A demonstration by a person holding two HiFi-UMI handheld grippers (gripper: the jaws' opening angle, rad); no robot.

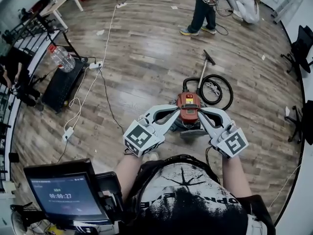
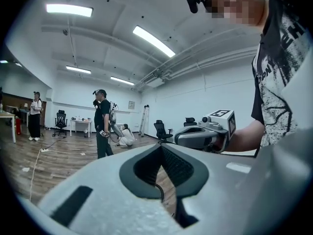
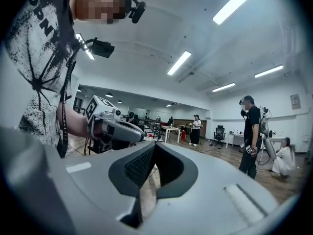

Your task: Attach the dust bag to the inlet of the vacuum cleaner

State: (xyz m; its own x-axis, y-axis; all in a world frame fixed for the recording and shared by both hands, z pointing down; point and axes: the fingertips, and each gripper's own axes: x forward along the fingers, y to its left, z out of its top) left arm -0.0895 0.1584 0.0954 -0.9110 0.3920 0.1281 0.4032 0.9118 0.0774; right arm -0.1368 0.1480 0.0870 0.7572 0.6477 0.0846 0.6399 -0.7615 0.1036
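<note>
The red vacuum cleaner point(image 1: 189, 104) stands on the wooden floor right in front of me, its black hose point(image 1: 216, 89) coiled behind it and its wand point(image 1: 204, 68) pointing away. I cannot make out a dust bag in any view. My left gripper point(image 1: 174, 110) and right gripper point(image 1: 202, 111) hang above the vacuum on either side, their tips angled toward each other. Both are shut and hold nothing. The left gripper view shows its own shut jaws point(image 2: 161, 148) and the right gripper point(image 2: 210, 131) beyond. The right gripper view shows shut jaws point(image 3: 154, 148) and the left gripper point(image 3: 115, 126).
A water bottle point(image 1: 61, 58) stands on a black case point(image 1: 62, 84) at the left, with white cables and a power strip point(image 1: 95, 65) on the floor. A screen point(image 1: 66, 197) sits at my lower left. A person point(image 1: 203, 9) stands farther off; office chairs point(image 1: 298, 121) line the right wall.
</note>
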